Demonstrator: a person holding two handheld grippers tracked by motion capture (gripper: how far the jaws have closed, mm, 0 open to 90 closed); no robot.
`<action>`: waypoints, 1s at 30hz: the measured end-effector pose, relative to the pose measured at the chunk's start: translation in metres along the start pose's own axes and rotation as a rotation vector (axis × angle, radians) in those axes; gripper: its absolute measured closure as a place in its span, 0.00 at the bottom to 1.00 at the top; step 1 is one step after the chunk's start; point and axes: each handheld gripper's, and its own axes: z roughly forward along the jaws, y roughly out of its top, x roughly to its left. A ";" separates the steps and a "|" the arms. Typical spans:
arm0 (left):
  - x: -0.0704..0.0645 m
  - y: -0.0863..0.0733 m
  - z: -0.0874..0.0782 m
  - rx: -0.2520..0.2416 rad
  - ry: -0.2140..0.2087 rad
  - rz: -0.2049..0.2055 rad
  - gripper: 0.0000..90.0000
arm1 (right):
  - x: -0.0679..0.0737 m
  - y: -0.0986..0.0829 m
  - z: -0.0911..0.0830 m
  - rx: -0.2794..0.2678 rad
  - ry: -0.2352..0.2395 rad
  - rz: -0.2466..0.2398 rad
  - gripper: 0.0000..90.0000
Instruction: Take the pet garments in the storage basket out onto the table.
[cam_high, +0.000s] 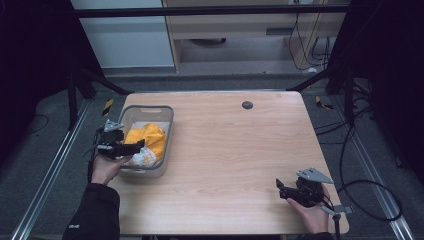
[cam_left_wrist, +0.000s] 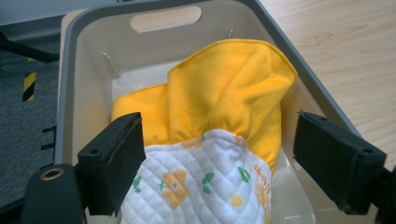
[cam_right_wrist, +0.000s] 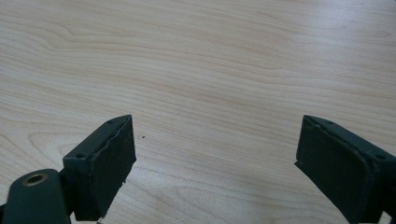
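Note:
A grey plastic basket (cam_high: 168, 116) stands at the table's left side and holds a yellow cloth (cam_high: 148, 137) and a white quilted cloth with an orange flower print (cam_high: 143, 158). In the left gripper view the yellow cloth (cam_left_wrist: 229, 88) lies bunched over the quilted cloth (cam_left_wrist: 201, 186) inside the basket (cam_left_wrist: 70, 74). My left gripper (cam_high: 140, 145) hovers open over the basket's near end, jaws wide on either side of the quilted cloth without touching it. My right gripper (cam_high: 281, 187) is open and holds nothing, low over the bare wood near the table's front right corner (cam_right_wrist: 215, 158).
The wooden table (cam_high: 235, 150) has a dark round grommet (cam_high: 247, 105) near its far edge. Black cables (cam_high: 370, 200) lie on the floor to the right. Black frame posts stand at both sides and a cabinet at the back.

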 end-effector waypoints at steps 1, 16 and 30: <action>0.000 0.000 0.000 0.000 0.000 0.000 0.18 | 0.000 0.000 0.000 0.000 0.000 0.000 0.13; 0.003 0.001 0.020 0.087 -0.001 0.019 0.26 | 0.000 0.000 0.001 0.001 0.002 -0.004 0.13; -0.003 -0.001 0.036 0.155 -0.020 0.059 0.39 | 0.000 0.000 0.001 0.005 0.004 -0.010 0.13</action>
